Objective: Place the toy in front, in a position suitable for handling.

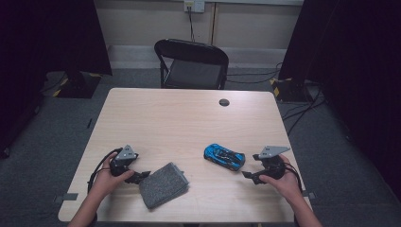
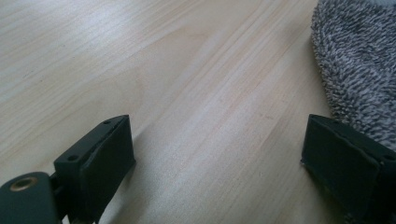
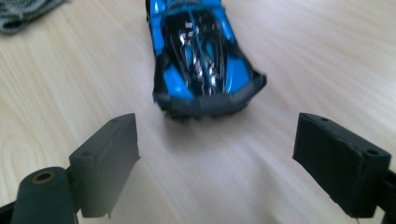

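Nearest me, right gripper (image 3: 215, 154) jaws spread wide, lined up just short of blue toy car (image 3: 198, 56) at right-near table (image 1: 189, 113); left gripper (image 1: 142, 177) released beside grey cloth (image 1: 163, 184); I judge approach step, next advance and clamp the car.

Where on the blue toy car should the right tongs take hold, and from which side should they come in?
Grip the toy car across its two long sides, probably around mid-body, coming in from the end that faces the right tongs. Its narrow body points straight at them, they stand open wider than the car, and the table around it is bare, so sliding forward along its length should bracket it.
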A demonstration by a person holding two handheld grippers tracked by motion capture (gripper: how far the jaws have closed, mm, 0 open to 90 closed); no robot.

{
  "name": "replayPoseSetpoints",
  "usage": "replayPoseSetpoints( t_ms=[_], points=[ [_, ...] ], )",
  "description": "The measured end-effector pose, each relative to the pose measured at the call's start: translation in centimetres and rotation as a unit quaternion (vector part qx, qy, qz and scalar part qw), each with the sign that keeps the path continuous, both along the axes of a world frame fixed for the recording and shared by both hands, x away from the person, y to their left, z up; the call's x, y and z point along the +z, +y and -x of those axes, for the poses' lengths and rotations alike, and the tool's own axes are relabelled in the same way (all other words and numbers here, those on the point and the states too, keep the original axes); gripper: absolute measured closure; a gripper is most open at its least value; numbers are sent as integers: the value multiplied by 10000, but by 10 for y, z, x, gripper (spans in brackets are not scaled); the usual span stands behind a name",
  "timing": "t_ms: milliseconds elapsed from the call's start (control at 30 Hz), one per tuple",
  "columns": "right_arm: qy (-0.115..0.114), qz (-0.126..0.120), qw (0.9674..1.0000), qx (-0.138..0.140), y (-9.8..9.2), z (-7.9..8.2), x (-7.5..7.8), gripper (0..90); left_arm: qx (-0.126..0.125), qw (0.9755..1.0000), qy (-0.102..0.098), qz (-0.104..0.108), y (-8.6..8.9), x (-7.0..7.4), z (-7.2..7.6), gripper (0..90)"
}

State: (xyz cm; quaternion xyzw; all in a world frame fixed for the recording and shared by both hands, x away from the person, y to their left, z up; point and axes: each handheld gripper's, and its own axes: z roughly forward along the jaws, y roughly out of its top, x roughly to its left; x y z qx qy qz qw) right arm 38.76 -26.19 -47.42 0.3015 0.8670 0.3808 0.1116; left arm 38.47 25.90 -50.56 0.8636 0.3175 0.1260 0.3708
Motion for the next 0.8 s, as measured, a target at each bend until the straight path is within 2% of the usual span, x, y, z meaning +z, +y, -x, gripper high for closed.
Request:
replayPoseSetpoints(
  t_ms=[67,233,267,367,467,567,667,800],
  points=[
    [29,-107,9999,23,3,-7,6,133,0,10000,-4,-3,0,0,0,85],
    [45,-188,9998,106,11,-17,11,132,-3,10000,2,5,0,0,0,85],
    [44,-99,9998,177,17,-22,11,133,-3,10000,2,3,0,0,0,85],
    [69,-99,9996,239,24,-25,10,132,1,10000,-1,0,0,0,0,85],
    [109,-46,9993,358,40,-32,7,131,-4,10000,1,0,0,0,0,85],
    [85,-28,9993,367,47,-36,4,131,2,10000,2,7,0,0,0,85],
    [184,45,9991,369,60,-44,-1,131,-2,10000,9,3,0,0,0,84],
    [263,110,9989,365,66,-48,-6,131,-3,10000,6,1,0,0,0,83]
  ],
)
